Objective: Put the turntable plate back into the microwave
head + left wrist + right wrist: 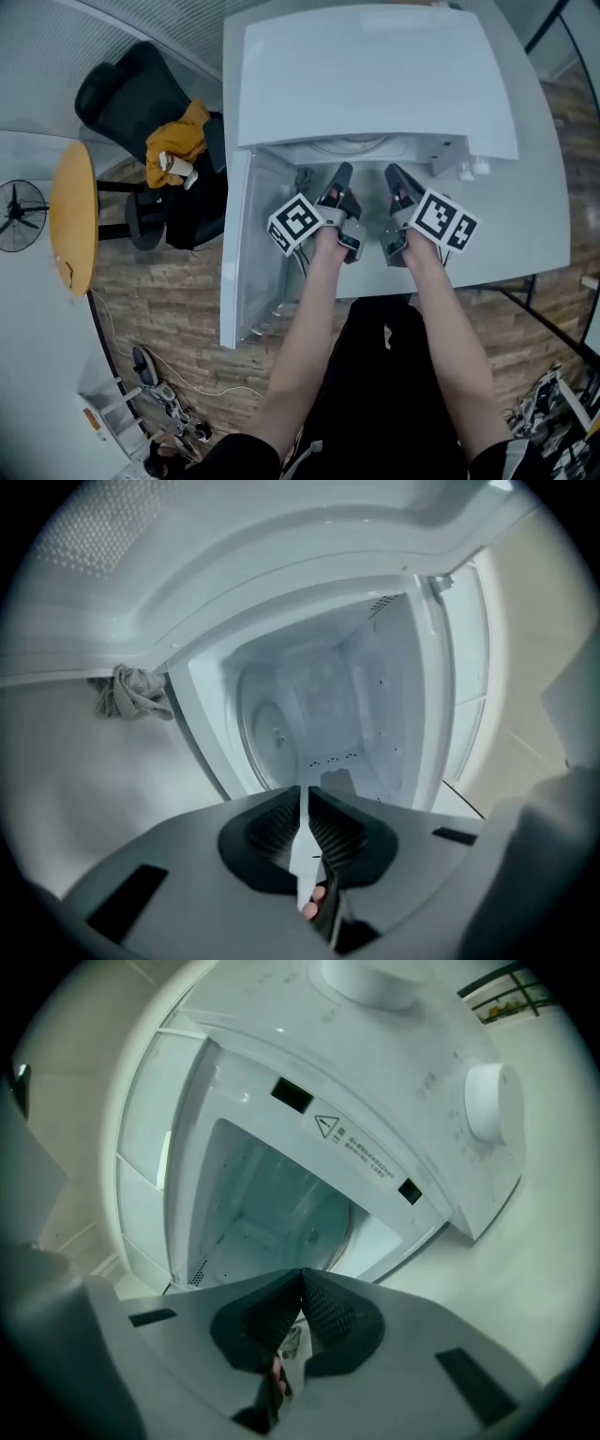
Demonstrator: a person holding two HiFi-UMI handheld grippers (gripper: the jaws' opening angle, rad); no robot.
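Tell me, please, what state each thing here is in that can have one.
microwave door: open, swung out to the left in the head view.
turntable plate: already inside, lying flat.
left tongs: closed to a thin slit, nothing between them.
right tongs: shut, empty.

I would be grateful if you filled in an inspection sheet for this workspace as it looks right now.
Surface: white table carrying the microwave.
Job's things: microwave door swung open; a round plate seems to lie on the cavity floor.
Clutter: grey cloth on the table beside the microwave.
Grippers: left claw closed to a slit, empty; right claw shut, empty; both just before the opening.
Cables: thin cable on the wooden floor.
Surroundings: black chair with a yellow garment, round wooden table, fan.
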